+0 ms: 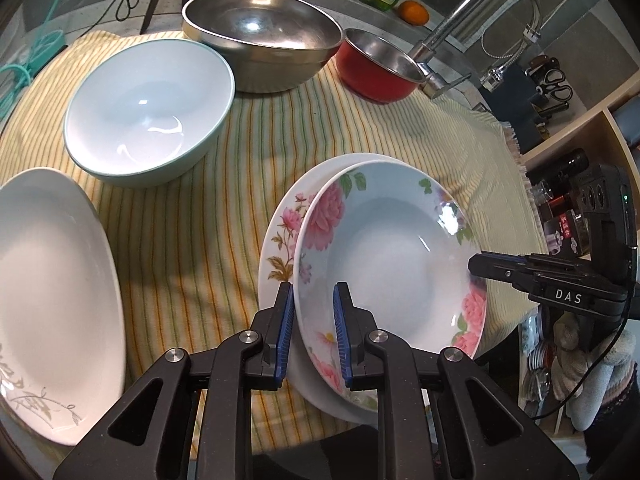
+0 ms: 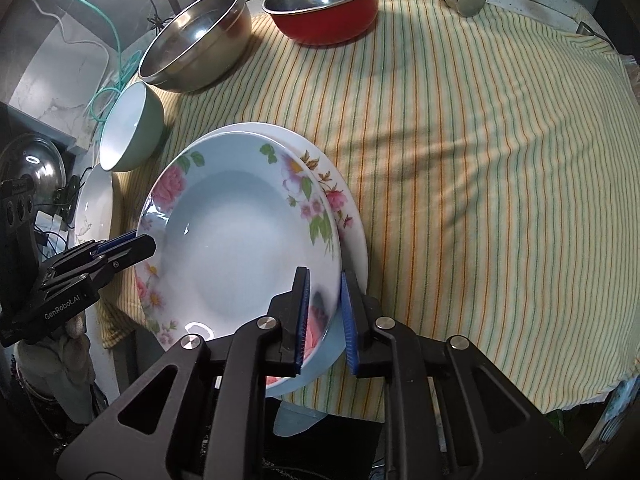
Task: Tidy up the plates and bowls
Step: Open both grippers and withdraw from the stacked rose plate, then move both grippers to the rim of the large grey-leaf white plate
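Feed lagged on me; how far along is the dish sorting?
Done: the deep floral plate sits on the flat floral plate. In hand: the left claw and the right claw each straddle its rim, pads not visibly clamped. Left: white plate, green bowl, steel bowl and red bowl stand separately.

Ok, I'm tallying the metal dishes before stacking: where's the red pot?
The red pot sits at the far edge of the striped cloth, right of the steel bowl and beside the faucet.
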A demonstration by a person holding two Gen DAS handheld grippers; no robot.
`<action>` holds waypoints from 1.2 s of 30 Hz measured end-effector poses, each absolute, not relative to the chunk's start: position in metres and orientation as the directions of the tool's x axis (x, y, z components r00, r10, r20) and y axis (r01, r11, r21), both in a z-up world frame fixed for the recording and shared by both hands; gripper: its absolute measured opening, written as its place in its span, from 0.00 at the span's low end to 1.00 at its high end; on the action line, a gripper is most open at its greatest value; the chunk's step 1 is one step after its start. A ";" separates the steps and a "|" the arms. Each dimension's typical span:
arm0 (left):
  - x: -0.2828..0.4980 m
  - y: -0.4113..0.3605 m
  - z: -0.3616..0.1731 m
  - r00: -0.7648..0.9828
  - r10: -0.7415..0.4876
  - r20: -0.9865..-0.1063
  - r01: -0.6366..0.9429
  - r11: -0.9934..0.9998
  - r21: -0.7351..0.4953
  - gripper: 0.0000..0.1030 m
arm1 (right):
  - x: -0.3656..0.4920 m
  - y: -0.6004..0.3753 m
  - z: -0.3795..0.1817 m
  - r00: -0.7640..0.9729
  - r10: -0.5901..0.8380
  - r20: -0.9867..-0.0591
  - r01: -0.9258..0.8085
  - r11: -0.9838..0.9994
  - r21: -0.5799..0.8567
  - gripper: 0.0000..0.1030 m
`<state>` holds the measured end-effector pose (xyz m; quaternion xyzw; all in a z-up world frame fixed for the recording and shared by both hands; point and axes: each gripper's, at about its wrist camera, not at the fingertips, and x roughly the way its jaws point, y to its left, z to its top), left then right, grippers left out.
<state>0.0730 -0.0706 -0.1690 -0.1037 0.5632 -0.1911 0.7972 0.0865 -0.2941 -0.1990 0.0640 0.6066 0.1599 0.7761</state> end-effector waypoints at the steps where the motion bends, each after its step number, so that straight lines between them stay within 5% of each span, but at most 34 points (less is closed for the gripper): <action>1: 0.073 -0.070 -0.168 0.296 -0.422 -0.857 0.188 0.905 -0.381 0.16 | 0.086 -0.294 -0.198 0.217 0.325 -0.921 -0.172 0.941 0.291 0.25; 4: 0.072 -0.068 -0.165 0.309 -0.421 -0.853 0.191 0.906 -0.378 0.16 | 0.084 -0.296 -0.190 0.249 0.320 -0.914 -0.175 0.943 0.283 0.45; 17: 0.061 -0.050 -0.143 0.383 -0.404 -0.831 0.174 0.915 -0.364 0.28 | 0.079 -0.298 -0.160 0.374 0.378 -0.847 -0.189 0.925 0.329 0.75; 36: 0.030 0.032 -0.126 0.500 -0.319 -0.805 -0.009 0.928 -0.373 0.28 | 0.077 -0.231 -0.134 0.443 0.452 -0.774 -0.324 0.886 0.332 0.76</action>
